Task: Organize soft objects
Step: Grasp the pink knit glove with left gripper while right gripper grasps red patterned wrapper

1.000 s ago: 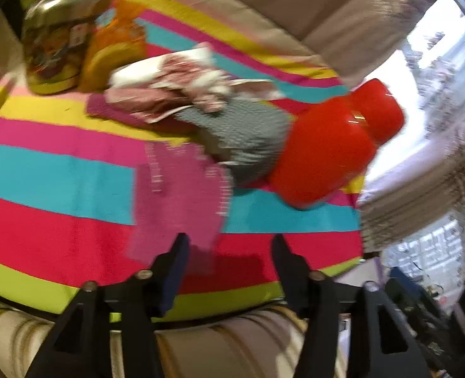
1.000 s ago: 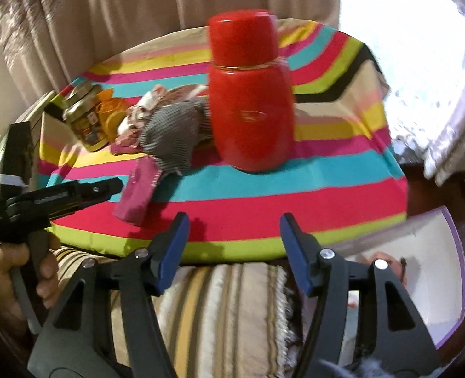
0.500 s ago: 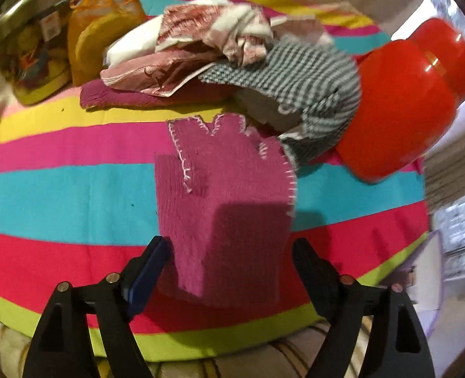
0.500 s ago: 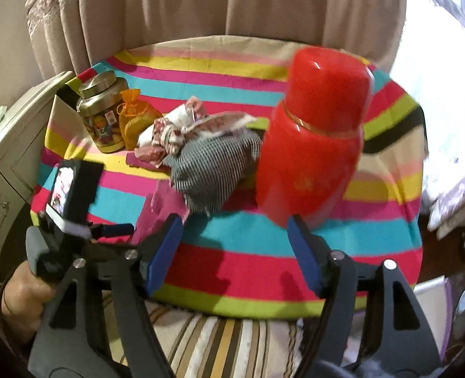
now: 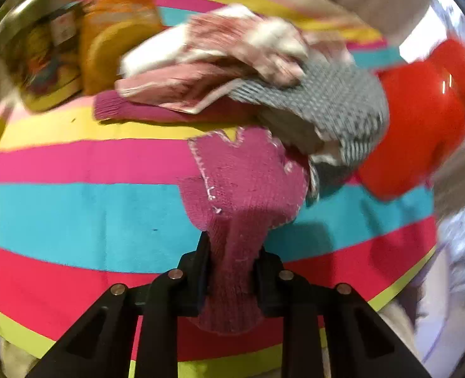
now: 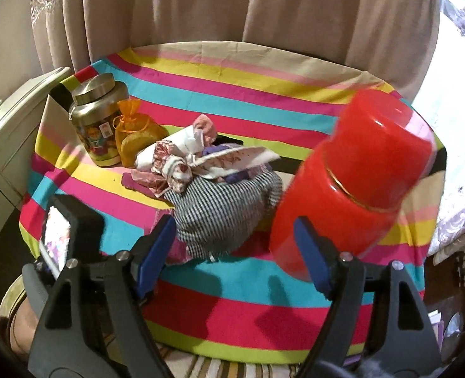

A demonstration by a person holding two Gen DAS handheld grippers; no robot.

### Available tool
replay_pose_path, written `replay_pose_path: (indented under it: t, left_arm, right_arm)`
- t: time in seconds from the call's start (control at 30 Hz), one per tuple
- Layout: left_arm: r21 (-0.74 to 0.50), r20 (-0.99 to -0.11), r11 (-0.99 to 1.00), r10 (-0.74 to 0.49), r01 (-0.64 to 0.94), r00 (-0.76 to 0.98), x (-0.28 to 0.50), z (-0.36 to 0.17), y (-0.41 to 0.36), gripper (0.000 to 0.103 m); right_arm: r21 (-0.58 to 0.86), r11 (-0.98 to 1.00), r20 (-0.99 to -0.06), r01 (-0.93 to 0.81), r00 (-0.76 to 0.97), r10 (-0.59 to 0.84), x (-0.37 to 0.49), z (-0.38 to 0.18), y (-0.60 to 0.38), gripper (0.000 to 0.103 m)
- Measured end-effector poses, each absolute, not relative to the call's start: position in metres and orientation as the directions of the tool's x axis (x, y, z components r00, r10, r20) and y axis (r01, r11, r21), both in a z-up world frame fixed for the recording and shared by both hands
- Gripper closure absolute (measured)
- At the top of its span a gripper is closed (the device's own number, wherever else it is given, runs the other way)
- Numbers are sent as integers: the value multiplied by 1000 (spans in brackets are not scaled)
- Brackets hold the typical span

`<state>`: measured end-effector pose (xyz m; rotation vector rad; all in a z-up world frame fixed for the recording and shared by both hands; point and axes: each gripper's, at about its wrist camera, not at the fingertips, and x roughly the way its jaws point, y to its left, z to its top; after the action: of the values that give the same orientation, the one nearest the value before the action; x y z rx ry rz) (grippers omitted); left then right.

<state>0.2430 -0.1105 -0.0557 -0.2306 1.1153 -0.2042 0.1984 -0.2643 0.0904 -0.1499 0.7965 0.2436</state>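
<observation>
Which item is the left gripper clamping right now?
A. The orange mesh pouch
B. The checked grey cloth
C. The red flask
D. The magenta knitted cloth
D: in the left wrist view the left gripper has its jaws pinched onto the near end of the magenta knitted cloth, which bunches between them.

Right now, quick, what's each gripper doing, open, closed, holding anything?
Left gripper: shut on the magenta knitted cloth, pinching its near end.
Right gripper: open, holding nothing, above the striped tablecloth.
</observation>
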Motion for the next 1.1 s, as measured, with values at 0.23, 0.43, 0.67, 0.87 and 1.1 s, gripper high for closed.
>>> replay_pose_path:
  t: [0.23, 0.43, 0.67, 0.87, 1.1]
  left_arm:
    - [-394, -809, 914, -293, -100, 509, 233, -52, -63, 79]
    - [-453, -785, 863, -267, -225, 559, 228, -54, -27, 79]
    - [-497, -752, 826, -257, -266, 607, 227, -50, -6, 78]
    - [-516, -740, 815, -270, -262, 616, 225, -50, 0, 78]
    - [-532, -713, 809, -270, -249, 648, 212, -42, 8, 78]
  right_arm:
    - [-136, 922, -716, -362, 679, 161, 216, 80, -218, 23]
    - [-241, 863, -730, -444, 669, 140, 235, 60, -179, 23]
    - [-324, 823, -744, -466, 663, 83, 266, 35, -153, 24]
    - [-333, 820, -772, -466, 633, 46, 288, 16, -147, 64]
    - [-214, 871, -736, -442, 659, 154, 272, 36, -160, 73]
